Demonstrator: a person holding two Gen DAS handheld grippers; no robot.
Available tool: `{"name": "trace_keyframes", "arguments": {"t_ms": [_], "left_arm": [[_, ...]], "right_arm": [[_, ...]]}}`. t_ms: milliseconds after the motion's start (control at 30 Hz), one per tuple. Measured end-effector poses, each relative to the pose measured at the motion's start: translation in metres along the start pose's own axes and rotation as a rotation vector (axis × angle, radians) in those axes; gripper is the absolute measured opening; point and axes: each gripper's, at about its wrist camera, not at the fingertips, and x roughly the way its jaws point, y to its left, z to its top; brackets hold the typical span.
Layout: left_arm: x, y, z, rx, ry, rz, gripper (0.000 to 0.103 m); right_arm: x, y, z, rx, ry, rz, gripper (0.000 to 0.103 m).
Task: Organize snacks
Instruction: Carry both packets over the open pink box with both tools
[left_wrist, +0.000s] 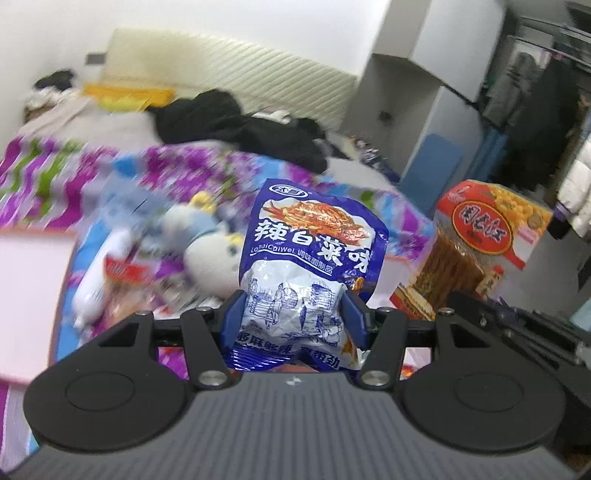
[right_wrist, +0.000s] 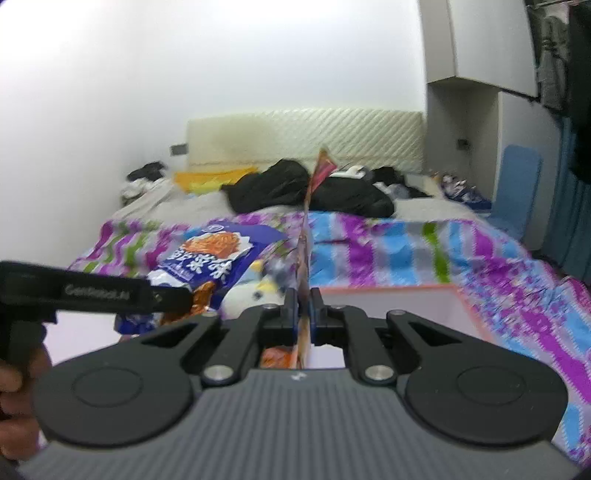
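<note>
My left gripper (left_wrist: 297, 308) is shut on a blue and white snack bag (left_wrist: 310, 258) and holds it upright above the bed. The same bag (right_wrist: 210, 262) and the left gripper's body (right_wrist: 74, 291) show at the left of the right wrist view. My right gripper (right_wrist: 304, 308) is shut on an orange and red snack packet (right_wrist: 312, 199), seen edge-on and standing upright. That packet (left_wrist: 480, 240) shows face-on at the right of the left wrist view. A white box with an orange rim (right_wrist: 391, 291) lies on the bed just beyond the right gripper.
A white and blue plush toy (left_wrist: 207, 254) and a blurred white snack packet (left_wrist: 107, 273) lie on the purple and blue patterned bedspread (right_wrist: 424, 243). Black clothes (right_wrist: 314, 188) are piled near the cream headboard (right_wrist: 306, 136). A grey wardrobe (right_wrist: 480, 74) stands at the right.
</note>
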Motion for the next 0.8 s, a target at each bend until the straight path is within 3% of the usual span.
{"name": "trace_keyframes", "arguments": {"t_ms": [200,367,633,800], "left_arm": [[0.036,-0.046,0.026,0.037,0.037,-0.091,0.062],[0.083,-0.08,0.03,0.085,0.106,-0.109,0.062],[0.164,-0.111,0.009,0.135,0.259,-0.097,0.062],[0.208,-0.103,-0.011,0.112,0.366,-0.075,0.062]], "right_arm": [[0.018,-0.048,0.013,0.032,0.061,-0.077,0.009],[0.048,-0.085,0.003,0.069,0.157,-0.118,0.009],[0.089,-0.125,-0.036,0.131,0.302,-0.141,0.009],[0.106,-0.143,-0.067,0.176,0.389,-0.159,0.009]]}}
